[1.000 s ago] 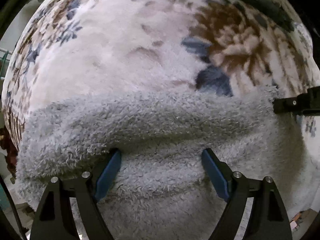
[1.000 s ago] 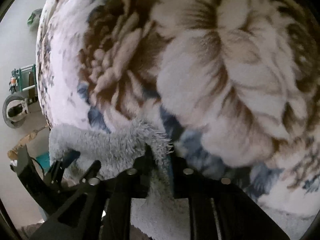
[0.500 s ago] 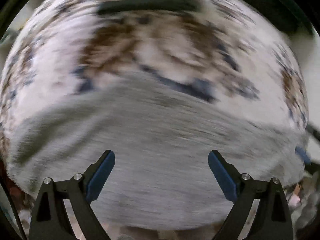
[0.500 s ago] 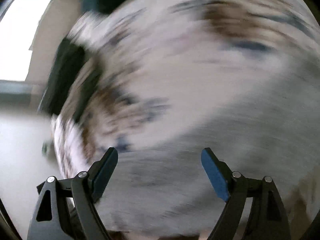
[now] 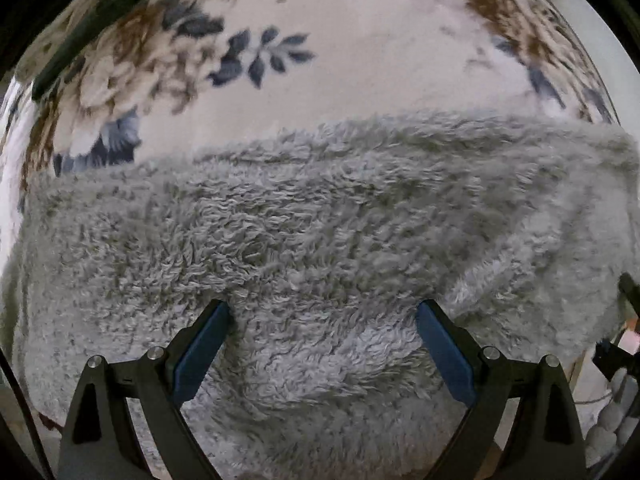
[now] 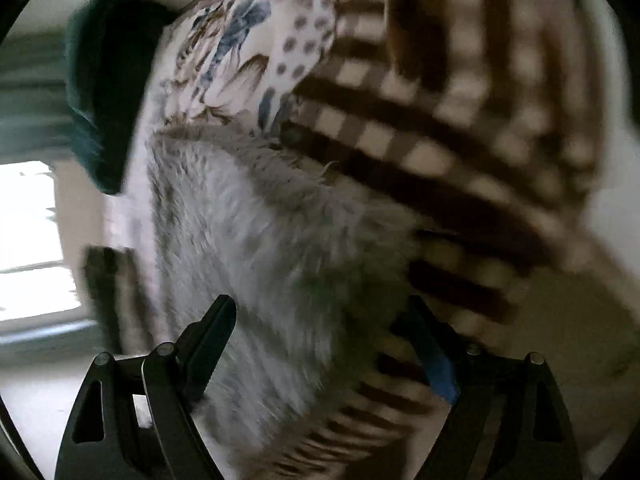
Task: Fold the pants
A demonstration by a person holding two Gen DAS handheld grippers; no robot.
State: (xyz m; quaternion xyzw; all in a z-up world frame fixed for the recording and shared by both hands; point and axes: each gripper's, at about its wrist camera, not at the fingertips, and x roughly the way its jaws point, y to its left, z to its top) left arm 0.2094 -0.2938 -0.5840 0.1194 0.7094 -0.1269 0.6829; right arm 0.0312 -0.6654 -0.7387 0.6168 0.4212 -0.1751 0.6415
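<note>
The grey fluffy pants (image 5: 320, 216) lie folded in a wide band across a floral blanket (image 5: 360, 60). My left gripper (image 5: 323, 306) points straight down over them, open, its blue pads (image 5: 200, 348) wide apart above the pile and pressing on nothing. In the blurred right wrist view the pants (image 6: 260, 240) run up the middle. My right gripper (image 6: 322, 304) hovers over their near end with its jaws wide and closing slightly; pants fabric lies below the gap, and the pads do not grip it.
A brown-and-cream checked cloth (image 6: 440, 128) lies right of the pants in the right wrist view. A dark green object (image 6: 104, 88) sits at the upper left, with a bright window (image 6: 28, 240) beyond. The blanket's edge and small clutter (image 5: 612, 420) show at the lower right.
My right gripper let go of the pants edge, opened and swung round to a new side. My left gripper slid sideways along the pants and opened a little wider.
</note>
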